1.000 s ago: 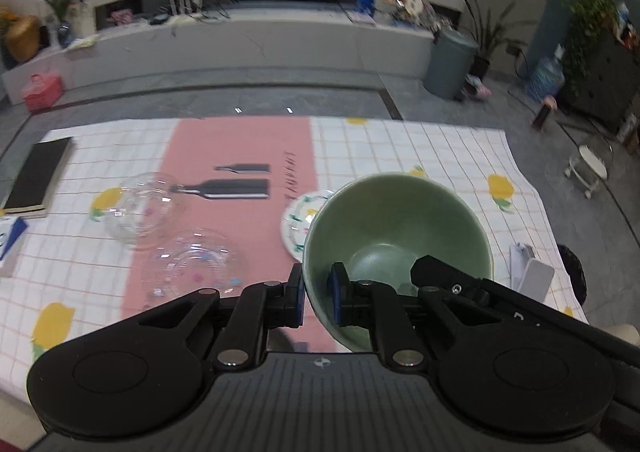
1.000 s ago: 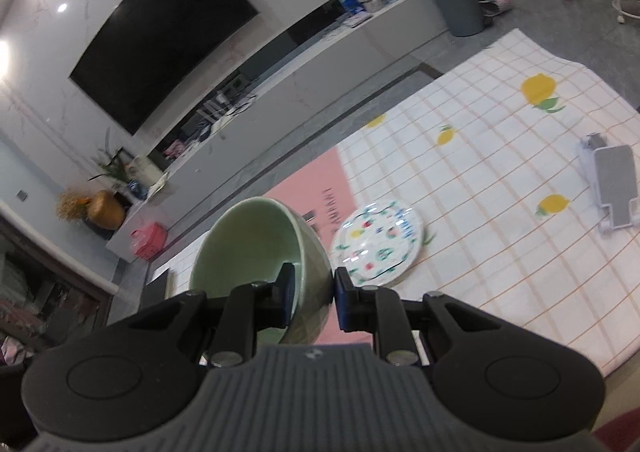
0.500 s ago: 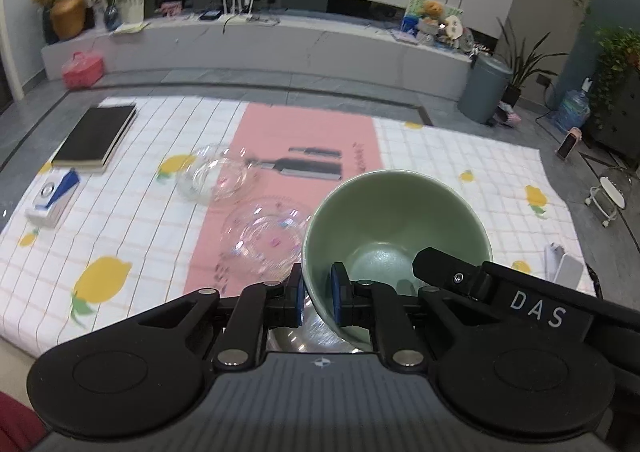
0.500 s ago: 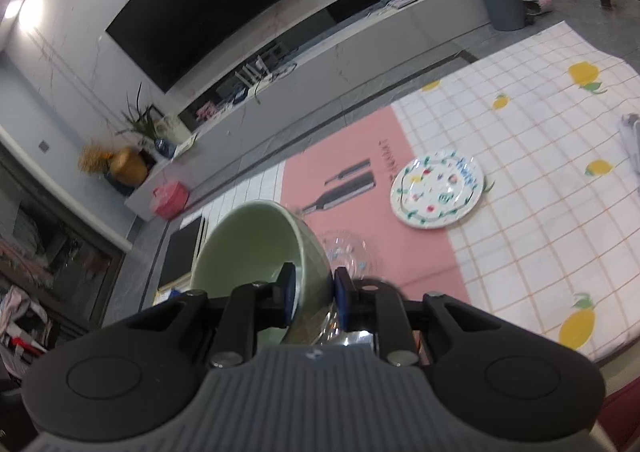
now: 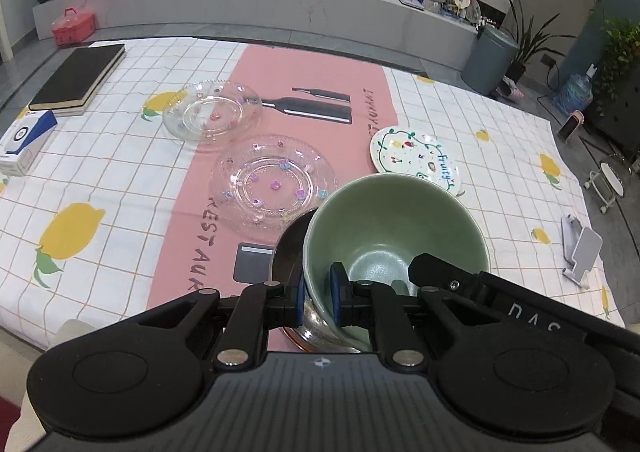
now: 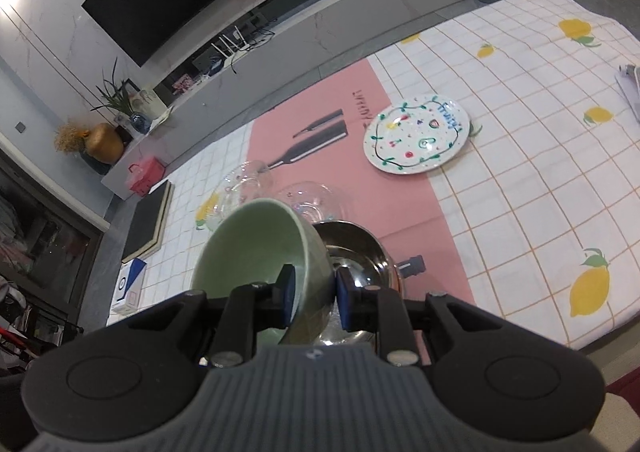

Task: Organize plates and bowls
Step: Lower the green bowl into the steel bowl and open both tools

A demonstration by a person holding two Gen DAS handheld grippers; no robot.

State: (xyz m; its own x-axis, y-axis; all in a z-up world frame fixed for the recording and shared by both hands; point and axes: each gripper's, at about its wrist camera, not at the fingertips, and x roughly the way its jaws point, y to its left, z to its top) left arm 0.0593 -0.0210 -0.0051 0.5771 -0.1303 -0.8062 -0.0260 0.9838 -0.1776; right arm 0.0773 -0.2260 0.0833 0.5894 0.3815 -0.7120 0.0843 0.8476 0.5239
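Both grippers hold one green bowl (image 5: 394, 228) by its rim. My left gripper (image 5: 316, 298) is shut on the near rim. My right gripper (image 6: 314, 298) is shut on the right rim of the green bowl (image 6: 256, 248). The bowl sits tilted over a steel bowl (image 6: 360, 252), also seen in the left wrist view (image 5: 290, 248). Two clear glass plates (image 5: 274, 182) (image 5: 212, 110) lie on the pink runner. A white painted plate (image 5: 416, 156) lies to the right, also in the right wrist view (image 6: 416, 140).
A black notebook (image 5: 78, 78) and a blue-white box (image 5: 24, 140) lie at the table's left. A dark card (image 5: 252, 262) lies near the steel bowl. A white phone stand (image 5: 582, 252) is at the right edge. The tablecloth's front edge is close.
Both grippers carried the green bowl left and down toward the near edge, so it is now over the steel bowl. The painted plate now lies farther off to the right.
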